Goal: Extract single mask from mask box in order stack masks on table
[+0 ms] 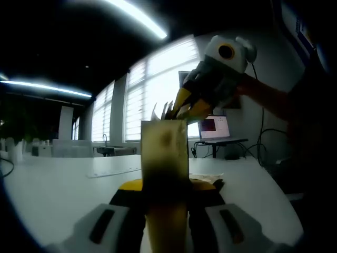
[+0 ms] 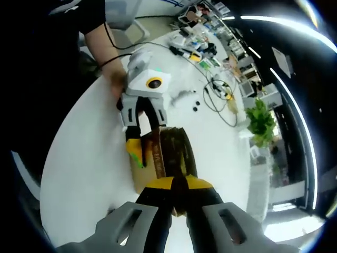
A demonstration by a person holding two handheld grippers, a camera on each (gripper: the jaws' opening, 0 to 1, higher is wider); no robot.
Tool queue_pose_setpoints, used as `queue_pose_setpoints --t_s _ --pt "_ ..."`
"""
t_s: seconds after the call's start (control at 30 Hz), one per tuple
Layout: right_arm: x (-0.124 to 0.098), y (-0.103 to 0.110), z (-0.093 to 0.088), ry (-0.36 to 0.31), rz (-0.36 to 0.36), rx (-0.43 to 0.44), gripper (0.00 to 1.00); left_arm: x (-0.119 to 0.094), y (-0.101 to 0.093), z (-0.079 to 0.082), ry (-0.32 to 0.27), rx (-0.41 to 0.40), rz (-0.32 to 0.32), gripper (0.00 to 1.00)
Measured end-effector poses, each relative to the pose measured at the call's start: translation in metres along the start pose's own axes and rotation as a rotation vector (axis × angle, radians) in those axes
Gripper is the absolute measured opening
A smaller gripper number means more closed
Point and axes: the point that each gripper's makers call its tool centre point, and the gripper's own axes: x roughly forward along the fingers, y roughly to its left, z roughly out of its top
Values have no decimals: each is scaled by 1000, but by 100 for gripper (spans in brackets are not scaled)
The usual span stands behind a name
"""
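A brown mask box [image 1: 164, 153] stands upright on the white table [image 1: 58, 184], and my left gripper [image 1: 164, 185] is shut on its sides. White mask edges [image 1: 161, 112] poke out of the box top. My right gripper [image 1: 184, 108] reaches down into that opening from the upper right. In the right gripper view the box [image 2: 171, 150] lies just ahead, and my right gripper [image 2: 176, 184] has its yellow tips pressed together at the opening, apparently on a mask. The left gripper [image 2: 145, 141] clamps the box from the far-left side.
A laptop [image 1: 213, 128] and cables sit at the table's far side. A person's arm [image 2: 105, 47] holds the left gripper. Black cables [image 2: 218, 97], small items [image 2: 197, 50] and a potted plant [image 2: 260, 118] lie beyond the box. The table edge [image 2: 52, 158] curves to the left.
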Motion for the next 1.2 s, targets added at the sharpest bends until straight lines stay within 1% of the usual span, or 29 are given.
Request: queue_pose_setpoints --t_s 0.1,0.23,0.27,0.37,0.4,0.47,0.5,0.53,0.57,0.6,0.63,0.7,0.73,1.03,1.2 --pt "1 7 4 5 22 1 5 0 0 0 0 0 0 33" --pt "3 8 7 12 43 -5 5 0 0 0 0 1 0 33" --pt "3 5 5 13 50 -4 4 0 0 0 0 1 0 33" --pt "3 5 5 16 112 17 5 0 -1 0 1 1 0 33" --pt "3 4 5 20 123 0 4 0 -1 0 2 1 0 33" --pt "4 12 8 38 154 -14 5 0 -1 0 2 2 -1 33" --pt "7 9 7 45 152 -30 4 0 0 0 3 2 -1 33" --pt "8 8 7 48 161 -31 4 0 0 0 3 2 0 33" --pt "10 10 6 49 189 -25 5 0 0 0 3 2 0 33" --pt "12 10 6 50 199 -20 5 0 0 0 3 2 0 33" --pt "13 16 6 57 219 -22 4 0 0 0 3 3 0 33" --pt "15 18 8 59 218 -29 4 0 -1 -1 4 2 -3 33" --pt "17 16 6 58 222 -27 4 0 -1 -1 5 4 -2 33" --pt "22 9 2 34 273 49 4 1 -1 0 6 4 0 33" --pt "27 7 -1 15 314 95 1 1 -1 -1 8 5 0 33"
